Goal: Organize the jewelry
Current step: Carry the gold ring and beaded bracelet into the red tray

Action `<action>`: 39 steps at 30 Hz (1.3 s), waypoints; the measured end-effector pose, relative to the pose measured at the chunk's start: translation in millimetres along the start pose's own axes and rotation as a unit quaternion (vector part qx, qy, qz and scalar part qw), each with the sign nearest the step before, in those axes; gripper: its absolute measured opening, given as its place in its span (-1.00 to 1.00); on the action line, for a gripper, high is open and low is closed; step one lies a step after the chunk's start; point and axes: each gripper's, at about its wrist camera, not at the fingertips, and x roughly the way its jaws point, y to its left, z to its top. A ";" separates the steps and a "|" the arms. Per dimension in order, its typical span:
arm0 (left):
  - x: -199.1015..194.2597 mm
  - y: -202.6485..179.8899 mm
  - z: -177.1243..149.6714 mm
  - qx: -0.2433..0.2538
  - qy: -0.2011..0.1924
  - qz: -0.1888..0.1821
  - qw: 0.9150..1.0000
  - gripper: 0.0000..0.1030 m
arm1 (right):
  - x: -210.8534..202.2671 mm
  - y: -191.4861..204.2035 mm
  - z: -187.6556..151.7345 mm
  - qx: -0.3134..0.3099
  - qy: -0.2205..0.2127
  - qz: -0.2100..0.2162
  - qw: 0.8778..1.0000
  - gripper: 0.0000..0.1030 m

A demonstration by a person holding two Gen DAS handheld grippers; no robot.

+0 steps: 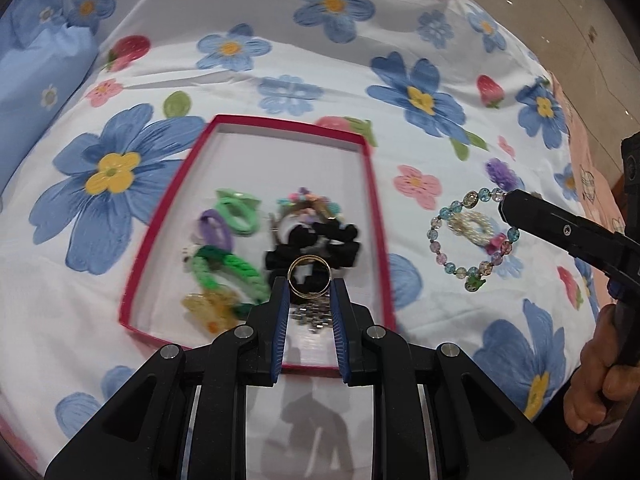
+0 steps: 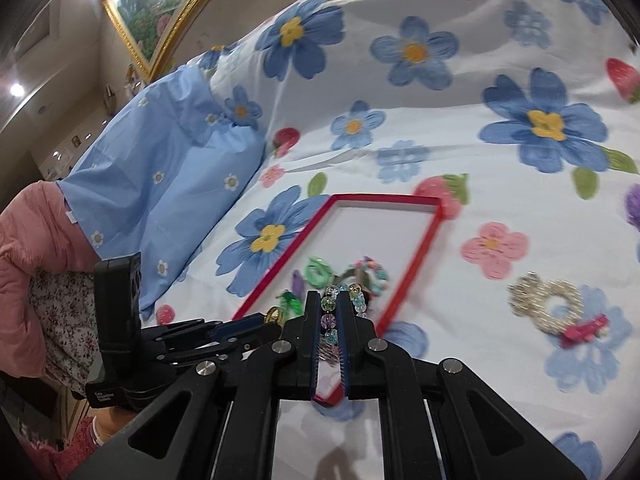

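Observation:
A shallow red-rimmed box (image 1: 372, 200) lies on the flowered bedspread and holds several hair ties, clips and bracelets. My left gripper (image 1: 310, 280) is shut on a gold ring (image 1: 310, 280) and holds it above the box's near part. My right gripper (image 2: 333, 300) is shut on a glass bead bracelet (image 2: 328, 322), seen in the left wrist view (image 1: 460, 236) lifted at its far right side. A pearl hair clip (image 2: 548, 306) with a pink bow lies on the bedspread right of the box (image 2: 416, 268); in the left wrist view it (image 1: 472, 228) sits inside the bracelet's loop.
A blue pillow (image 2: 168, 184) lies left of the box. A purple piece (image 1: 502, 174) lies beyond the bracelet. The bed's right edge and the floor (image 1: 592, 40) are at the far right. A framed picture (image 2: 160, 12) hangs behind the bed.

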 end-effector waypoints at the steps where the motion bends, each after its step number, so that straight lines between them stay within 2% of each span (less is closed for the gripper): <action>1: 1.2 3.7 0.2 -0.003 0.001 0.003 1.000 -0.64 | 4.4 2.2 0.9 -0.001 0.002 0.002 1.000 -0.86; 11: 24.9 34.0 11.3 -0.017 0.017 0.016 1.000 -0.64 | 68.4 16.1 5.7 0.002 0.033 0.026 0.999 -0.86; 18: 46.2 45.5 13.0 -0.018 0.035 0.028 0.999 -0.64 | 106.2 0.1 0.3 0.019 0.059 0.015 0.998 -0.85; 26: 65.2 44.0 8.1 -0.007 0.068 0.036 0.997 -0.63 | 122.1 -20.7 -9.1 0.036 0.079 0.004 0.996 -0.85; 39: 68.9 41.6 8.3 0.004 0.077 0.043 0.996 -0.63 | 131.8 -31.1 -14.9 0.055 0.093 0.000 0.994 -0.83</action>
